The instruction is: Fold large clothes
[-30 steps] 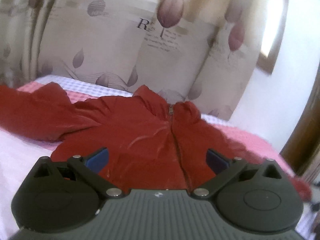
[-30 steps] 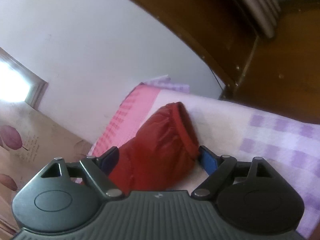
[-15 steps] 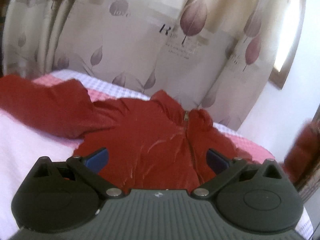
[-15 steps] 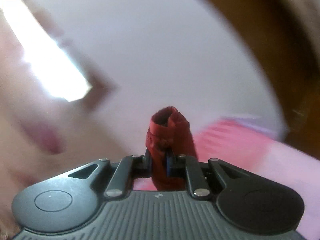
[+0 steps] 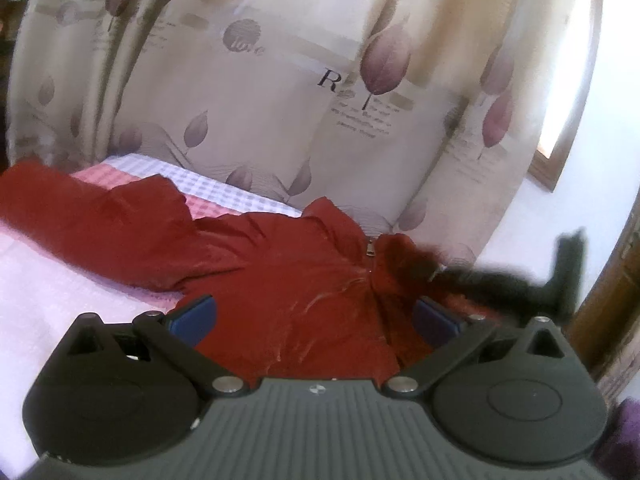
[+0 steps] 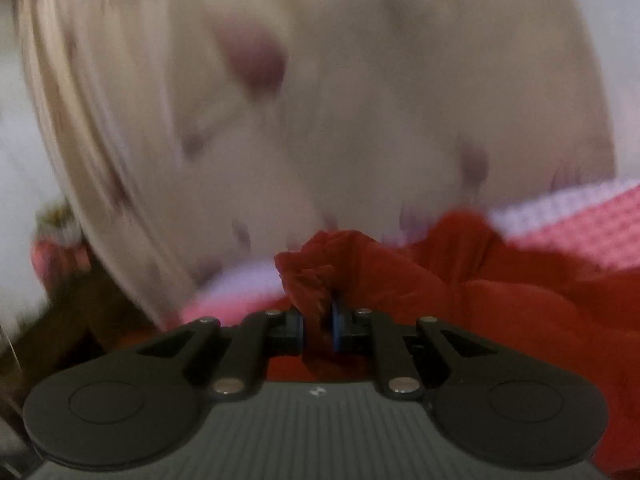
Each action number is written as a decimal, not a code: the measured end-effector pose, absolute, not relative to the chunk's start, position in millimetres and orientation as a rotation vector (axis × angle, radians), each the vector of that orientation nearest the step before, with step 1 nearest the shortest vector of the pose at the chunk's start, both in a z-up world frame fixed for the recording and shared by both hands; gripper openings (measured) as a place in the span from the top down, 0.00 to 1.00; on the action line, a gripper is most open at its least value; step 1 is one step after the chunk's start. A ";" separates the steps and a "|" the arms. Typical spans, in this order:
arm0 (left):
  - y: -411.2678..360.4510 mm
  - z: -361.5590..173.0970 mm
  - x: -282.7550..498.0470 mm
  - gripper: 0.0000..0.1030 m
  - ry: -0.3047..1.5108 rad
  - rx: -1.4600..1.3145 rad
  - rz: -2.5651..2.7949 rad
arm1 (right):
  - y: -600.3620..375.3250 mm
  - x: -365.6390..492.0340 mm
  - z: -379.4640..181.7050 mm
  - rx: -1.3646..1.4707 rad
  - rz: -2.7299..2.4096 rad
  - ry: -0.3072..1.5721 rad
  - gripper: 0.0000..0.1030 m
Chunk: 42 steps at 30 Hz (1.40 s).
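Note:
A red zip-up jacket (image 5: 288,280) lies front-up on the bed, its left sleeve (image 5: 80,208) stretched out to the left. My left gripper (image 5: 314,316) hovers open over the jacket's chest, blue pads (image 5: 192,314) wide apart with nothing pinched. In the right wrist view my right gripper (image 6: 318,322) is shut on the red cuff (image 6: 316,268) of the other sleeve, which bunches up above the pads. The jacket body (image 6: 520,304) spreads to its right. In the left wrist view the right gripper (image 5: 500,284) is a dark blur over the jacket's right shoulder.
A cream curtain (image 5: 300,100) with purple leaf print hangs right behind the bed. The bed sheet (image 5: 60,292) is pink and lilac check. A brown wooden frame (image 5: 608,300) stands at the right, with a bright window (image 5: 560,120) above it.
My right gripper closed on the sleeve cuff, lifted it off the bed and swung it fast across toward the jacket's body. The left gripper stayed open and drifted a little.

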<state>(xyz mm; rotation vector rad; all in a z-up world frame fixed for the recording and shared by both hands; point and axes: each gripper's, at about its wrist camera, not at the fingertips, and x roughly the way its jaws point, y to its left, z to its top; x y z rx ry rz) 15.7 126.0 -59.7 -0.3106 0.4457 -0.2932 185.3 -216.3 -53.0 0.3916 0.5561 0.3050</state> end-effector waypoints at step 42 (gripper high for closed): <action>-64.8 -127.7 195.3 0.74 0.825 -0.081 -0.470 | -369.9 168.1 -135.9 0.097 0.029 0.712 0.73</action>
